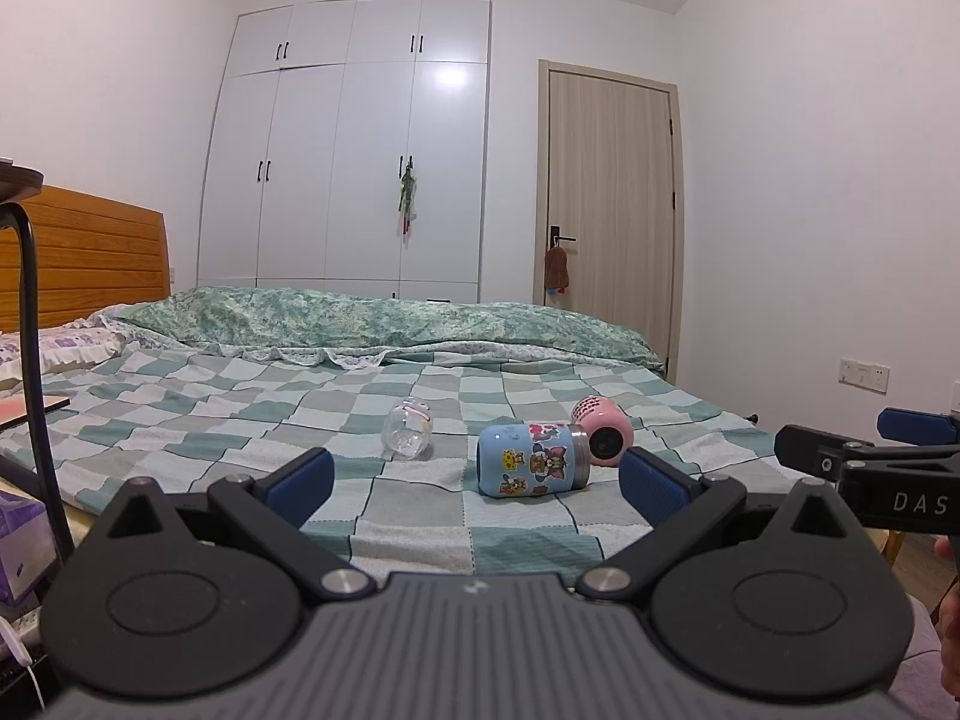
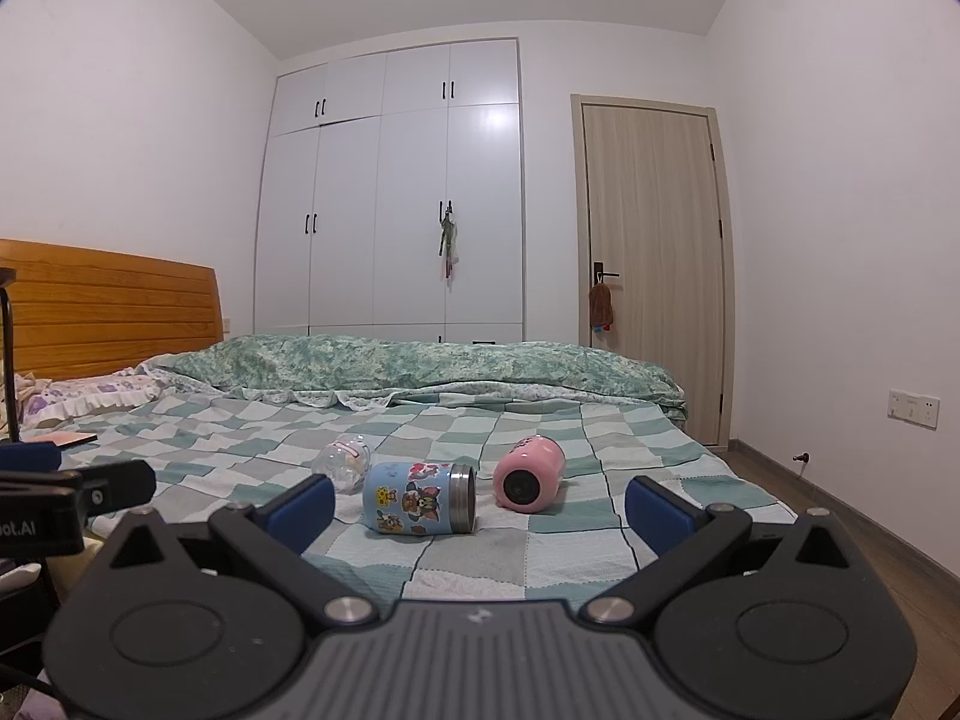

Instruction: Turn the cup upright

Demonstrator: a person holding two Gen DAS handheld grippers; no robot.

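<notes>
The bed [image 1: 420, 516] had a checked blanket. Three cups lay tipped on it: a blue cup [image 1: 531, 459], a pink cup [image 1: 602, 431], a clear cup [image 1: 409, 427]. Both the left tool [image 1: 474, 477] and right tool [image 2: 480, 501] were spread wide and empty, ready to grab one.

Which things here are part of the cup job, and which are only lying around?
For the job: blue cartoon cup, pink cup and clear cup, all on their sides; left gripper and right gripper, both open.

Lying about: green duvet, pillow, checked blanket beneath the cups.
</notes>
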